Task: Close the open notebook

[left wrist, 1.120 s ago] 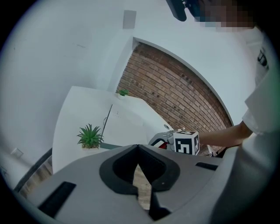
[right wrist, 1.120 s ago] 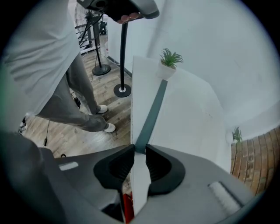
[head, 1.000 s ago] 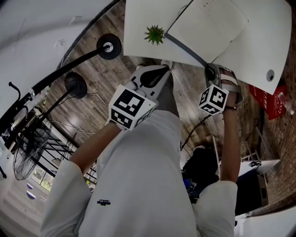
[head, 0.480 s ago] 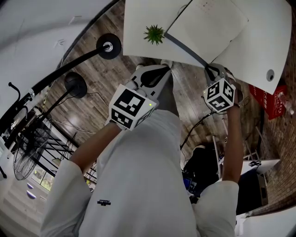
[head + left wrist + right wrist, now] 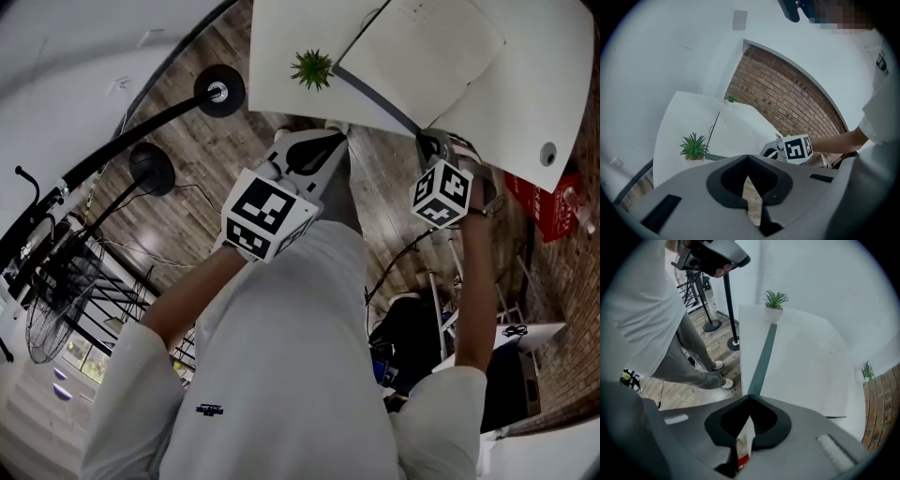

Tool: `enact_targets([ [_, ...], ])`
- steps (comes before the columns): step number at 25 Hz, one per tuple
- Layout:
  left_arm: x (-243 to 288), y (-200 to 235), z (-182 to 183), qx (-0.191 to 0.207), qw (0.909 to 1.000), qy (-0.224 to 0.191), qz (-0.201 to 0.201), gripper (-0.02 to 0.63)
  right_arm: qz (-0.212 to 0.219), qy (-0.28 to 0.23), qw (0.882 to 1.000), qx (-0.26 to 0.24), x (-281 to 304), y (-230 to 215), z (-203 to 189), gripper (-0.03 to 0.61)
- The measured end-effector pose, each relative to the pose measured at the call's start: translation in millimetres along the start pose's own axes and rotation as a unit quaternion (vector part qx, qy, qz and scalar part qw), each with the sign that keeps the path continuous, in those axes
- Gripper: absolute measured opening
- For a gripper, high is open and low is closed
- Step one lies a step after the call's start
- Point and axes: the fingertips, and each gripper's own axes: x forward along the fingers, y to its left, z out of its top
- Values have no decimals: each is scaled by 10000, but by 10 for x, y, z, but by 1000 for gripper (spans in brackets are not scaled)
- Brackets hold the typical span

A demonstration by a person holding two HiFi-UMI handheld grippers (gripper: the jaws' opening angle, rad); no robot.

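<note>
**A:** What has changed over the last second?

**B:** The right gripper [image 5: 431, 141] has rolled a little, so its marker cube [image 5: 441, 195] sits at a new tilt. Its jaws have just been closing. The left gripper [image 5: 330, 131] has kept its place.

**A:** What is between the right jaws?

**B:** A thin white edge. The jaws pinch it where the dark border strip [image 5: 380, 98] of the notebook [image 5: 422, 56] ends, at the table's near rim.

**A:** And the notebook itself?

**B:** It lies open and flat on the white table [image 5: 281, 47], with a white page facing up. A small green plant [image 5: 313, 68] stands just beside the strip's other end.

**A:** The left gripper?

**B:** Its tips meet on nothing, and the wooden floor [image 5: 187, 141] shows through the gap behind them. It hangs just off the table's near edge, apart from the notebook.
</note>
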Motion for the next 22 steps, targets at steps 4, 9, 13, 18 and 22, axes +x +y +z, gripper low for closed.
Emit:
enact_targets([
  [4, -11, 4, 12, 6, 10000, -8, 14, 9, -78, -104, 9999, 103, -32, -10, 1, 8],
  [9, -68, 69, -4, -16, 9999, 5, 115, 9, -188, -421, 9974, 549, -250, -94, 80, 8],
  [13, -92, 39, 33, 3, 9999, -53, 86, 9, -436, -529, 9960, 581, -411, -149, 142, 8],
  [18, -71, -35, 48, 48, 10000, -52, 25, 9, -764, -645, 9925, 704, -597, -253, 190, 8],
  [22, -61, -94, 59, 107, 9999, -32, -8, 9, -1011, -714, 9896, 735, -778, -350, 198, 8],
])
